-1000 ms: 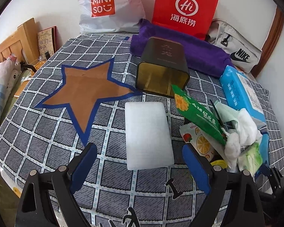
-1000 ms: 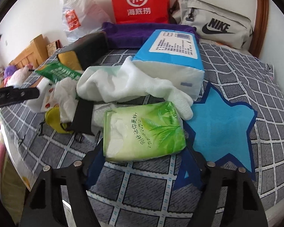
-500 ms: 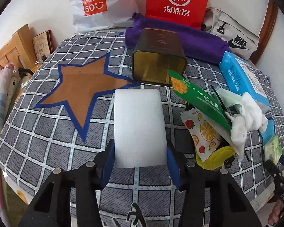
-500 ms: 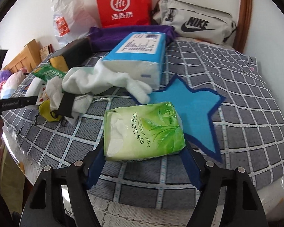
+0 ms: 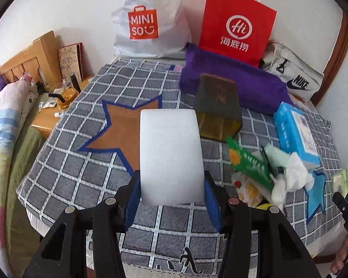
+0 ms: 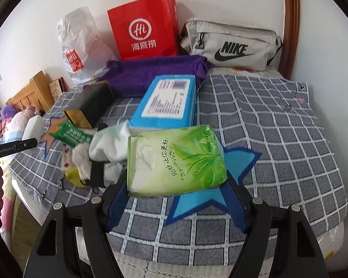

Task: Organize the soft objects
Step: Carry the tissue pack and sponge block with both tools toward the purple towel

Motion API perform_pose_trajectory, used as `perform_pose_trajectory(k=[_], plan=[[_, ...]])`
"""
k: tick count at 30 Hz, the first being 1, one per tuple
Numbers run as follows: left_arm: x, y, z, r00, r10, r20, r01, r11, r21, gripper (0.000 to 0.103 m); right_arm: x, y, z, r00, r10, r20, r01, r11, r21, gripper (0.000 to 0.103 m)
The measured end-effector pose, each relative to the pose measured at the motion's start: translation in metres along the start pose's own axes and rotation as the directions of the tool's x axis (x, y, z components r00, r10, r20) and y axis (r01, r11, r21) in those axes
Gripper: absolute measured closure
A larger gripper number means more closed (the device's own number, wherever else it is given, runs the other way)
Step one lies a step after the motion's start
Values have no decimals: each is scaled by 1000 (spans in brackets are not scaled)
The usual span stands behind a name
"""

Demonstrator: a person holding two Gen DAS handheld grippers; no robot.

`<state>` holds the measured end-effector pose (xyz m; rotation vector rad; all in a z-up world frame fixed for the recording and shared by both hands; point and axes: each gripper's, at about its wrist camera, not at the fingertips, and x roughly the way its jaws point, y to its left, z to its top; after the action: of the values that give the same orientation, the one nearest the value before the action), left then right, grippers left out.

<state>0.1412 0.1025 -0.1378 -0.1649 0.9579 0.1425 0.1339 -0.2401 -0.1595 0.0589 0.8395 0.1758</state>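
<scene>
Two star patches mark the checked grey cloth (image 5: 65,173) in front of you: one brown star (image 5: 125,125) edged in blue on the left, one blue star (image 6: 234,162) on the right. Against the wall you have three bags: one white crinkled plastic bag (image 5: 148,20), one stiff red paper bag (image 5: 236,25) and one grey fabric waist bag (image 6: 232,44). In front of them lie one fuzzy purple cloth (image 5: 255,85), one dark boxy tin (image 5: 217,111) on its side, and one blue rectangular tissue pack (image 6: 167,99).

Your left gripper (image 5: 171,197) has its fingers (image 5: 132,199) partly closed on the sides of one white foam block (image 5: 170,155), a smooth flat rectangle with rounded corners, which you hold up over the cloth, in front of the brown star. Your right gripper (image 6: 176,199) has its fingers (image 6: 118,199) spread wide but clamped on one green tissue packet (image 6: 174,159), soft glossy plastic with a leaf print and white tissue showing at its torn left end; it is held above the blue star's near edge.

Between the two lies one loose pile: a white sock (image 6: 111,148), a green foil sachet (image 6: 72,134), a fruit-printed sachet (image 5: 248,190) and something yellow (image 6: 73,176) you cannot make out clearly.
</scene>
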Motion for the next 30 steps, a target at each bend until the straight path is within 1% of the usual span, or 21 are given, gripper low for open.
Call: perform_pose_trajectory(k=[3, 5, 13, 17, 22, 26, 30], plan=[[-3, -2, 16, 1000, -9, 8, 9, 1000, -4, 55, -4, 3, 20, 1000, -7, 21, 8, 1000, -9, 29], [-4, -5, 28, 1000, -18, 18, 18, 1000, -3, 55, -4, 5, 30, 1000, -9, 20, 9, 1000, -13, 29], [4, -16, 73, 999, -17, 34, 17, 1000, 7, 54, 10, 8, 80, 1000, 3, 30, -3, 1000, -4, 29], [17, -23, 96, 999, -7, 39, 6, 1000, 19, 54, 25, 9, 107, 999, 7, 40, -7, 1000, -7, 29], [37, -32, 123, 1000, -10, 26, 10, 1000, 30, 54, 49, 9, 141, 999, 21, 39, -22, 1000, 11, 29], [54, -39, 143, 1000, -18, 16, 17, 999, 37, 54, 68, 10, 160, 999, 33, 36, -33, 999, 1, 29], [75, -46, 158, 1000, -24, -4, 24, 999, 41, 54, 92, 9, 179, 999, 24, 25, -24, 1000, -12, 29]])
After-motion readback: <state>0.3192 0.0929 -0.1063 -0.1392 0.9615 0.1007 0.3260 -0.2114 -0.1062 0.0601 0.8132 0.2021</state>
